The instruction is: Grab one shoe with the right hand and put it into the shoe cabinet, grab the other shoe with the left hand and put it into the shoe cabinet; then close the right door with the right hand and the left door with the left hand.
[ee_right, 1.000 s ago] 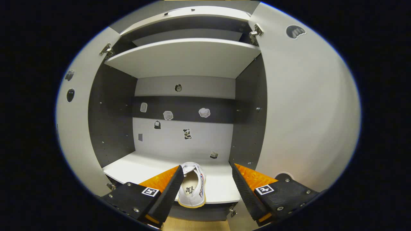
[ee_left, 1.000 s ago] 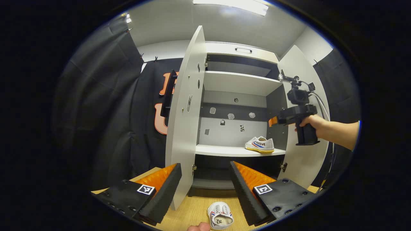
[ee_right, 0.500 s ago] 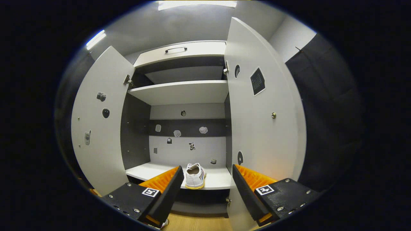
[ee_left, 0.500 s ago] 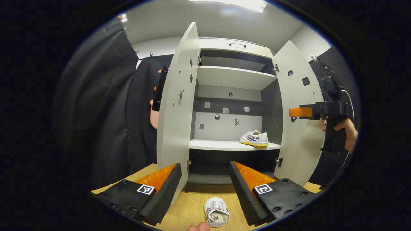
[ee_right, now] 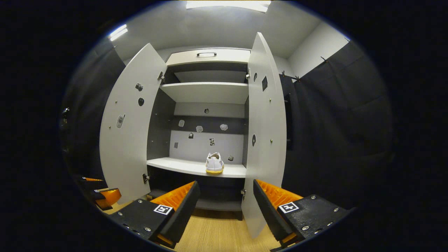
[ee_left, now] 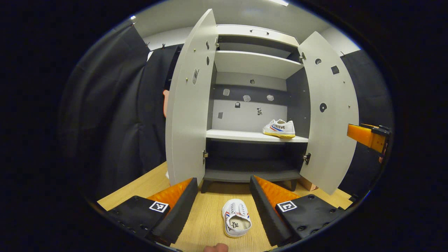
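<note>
One shoe (ee_left: 279, 128) is sitting on the shelf (ee_left: 241, 135); another (ee_left: 236, 222) is lying on the wooden floor (ee_left: 206, 224) between the left claw's fingers.

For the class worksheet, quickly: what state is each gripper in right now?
Left gripper: open, empty, the floor shoe lying between its fingers.
Right gripper: open, empty, facing the cabinet.

White shoe (ee_left: 279, 128) on cabinet shelf (ee_left: 245, 135); other shoe (ee_left: 236, 222) on floor.

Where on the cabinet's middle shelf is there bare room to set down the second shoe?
The middle shelf is bare from the left door across to the shoe on the shelf, which crowds the end by the right door. The shoe on the floor lies between the open left tongs.
</note>
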### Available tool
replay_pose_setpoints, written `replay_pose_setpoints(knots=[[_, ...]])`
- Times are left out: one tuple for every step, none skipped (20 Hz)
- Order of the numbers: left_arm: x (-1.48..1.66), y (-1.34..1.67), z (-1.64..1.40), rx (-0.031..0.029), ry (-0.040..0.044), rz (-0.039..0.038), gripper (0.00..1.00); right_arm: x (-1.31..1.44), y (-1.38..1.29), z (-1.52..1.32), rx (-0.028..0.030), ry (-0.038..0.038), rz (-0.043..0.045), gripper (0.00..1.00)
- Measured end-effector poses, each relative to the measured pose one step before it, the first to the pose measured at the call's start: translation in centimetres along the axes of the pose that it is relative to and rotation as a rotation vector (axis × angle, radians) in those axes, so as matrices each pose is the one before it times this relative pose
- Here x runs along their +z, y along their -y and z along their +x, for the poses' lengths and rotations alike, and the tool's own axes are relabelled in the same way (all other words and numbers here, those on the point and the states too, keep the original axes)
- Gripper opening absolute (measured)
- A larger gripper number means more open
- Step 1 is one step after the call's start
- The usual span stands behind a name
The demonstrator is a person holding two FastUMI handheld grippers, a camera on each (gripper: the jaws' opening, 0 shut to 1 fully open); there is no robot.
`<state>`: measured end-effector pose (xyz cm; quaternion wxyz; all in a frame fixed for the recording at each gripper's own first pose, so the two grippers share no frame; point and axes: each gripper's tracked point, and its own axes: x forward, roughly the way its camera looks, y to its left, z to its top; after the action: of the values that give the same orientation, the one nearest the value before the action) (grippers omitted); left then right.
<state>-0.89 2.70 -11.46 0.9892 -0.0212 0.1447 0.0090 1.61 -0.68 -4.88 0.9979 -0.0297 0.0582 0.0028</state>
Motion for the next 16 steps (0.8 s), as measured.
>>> replay_pose_setpoints(knots=[[-0.563, 0.177, 0.886, -0.01335, -0.01806, -0.00402, 0.96, -0.412, 0.125, -0.452, 0.00062, -0.00830, 0.00479, 0.94], [-1.006, 0.364, 1.120, -0.02584, -0.03641, 0.00490, 0.99, -0.208, 0.159, -0.392, -0.00093, -0.00257, 0.00040, 0.94], [-1.591, 0.430, 1.198, -0.03218, -0.05421, 0.01059, 0.99, -0.135, 0.187, -0.259, -0.00080, -0.00058, -0.00244, 0.94], [-2.117, 0.271, 1.225, -0.02591, -0.06948, 0.01050, 0.97, -0.156, 0.161, -0.288, -0.00028, -0.00091, -0.00365, 0.94], [-2.541, 0.358, 1.370, -0.02993, -0.08477, -0.00293, 0.97, -0.264, 0.205, -0.240, -0.00324, -0.00634, -0.00109, 0.94], [-2.425, 0.272, 1.227, -0.02102, -0.07891, -0.02086, 0.97, -0.123, 0.202, -0.275, -0.00201, -0.00147, 0.00298, 0.94], [-2.639, -0.150, 0.995, -0.01317, -0.07828, -0.01796, 0.98, -0.013, 0.239, -0.219, -0.00588, -0.00080, 0.00232, 0.94], [-2.195, -0.481, 0.948, 0.00782, -0.07265, -0.00872, 0.98, 0.007, 0.341, -0.207, -0.00858, 0.00091, 0.00251, 0.94], [-1.569, -0.692, 1.081, 0.01532, -0.03671, 0.00580, 0.98, 0.086, 0.302, -0.171, -0.00624, 0.00325, 0.00167, 0.94], [-1.019, -0.530, 0.943, 0.01823, -0.02384, 0.01301, 1.00, 0.015, 0.268, -0.233, -0.00491, 0.00330, -0.00398, 0.94], [-0.923, -0.126, 0.735, 0.00791, -0.02308, 0.01013, 0.98, 0.000, 0.392, -0.133, -0.01069, 0.00233, -0.00803, 0.94], [-0.761, -0.122, 0.668, 0.00555, -0.02199, 0.00606, 0.98, -0.065, 0.446, -0.209, -0.00939, -0.00154, -0.00801, 0.94], [-0.853, -0.113, 0.606, 0.00622, -0.02492, 0.00037, 0.98, -0.146, 0.288, -0.293, -0.00571, -0.00265, -0.00193, 0.94], [-0.556, -0.146, 0.480, 0.00565, -0.01583, -0.00195, 0.98, -0.120, 0.348, -0.271, -0.00637, -0.00463, 0.00277, 0.94], [-0.319, -0.277, 0.661, 0.00987, -0.00493, -0.00006, 0.98, -0.139, 0.320, -0.215, -0.00786, -0.00475, 0.00379, 0.94], [-0.019, -0.354, 0.621, 0.01179, 0.00232, 0.00127, 0.98, -0.232, 0.427, -0.164, -0.01103, -0.00454, 0.00066, 0.94]])
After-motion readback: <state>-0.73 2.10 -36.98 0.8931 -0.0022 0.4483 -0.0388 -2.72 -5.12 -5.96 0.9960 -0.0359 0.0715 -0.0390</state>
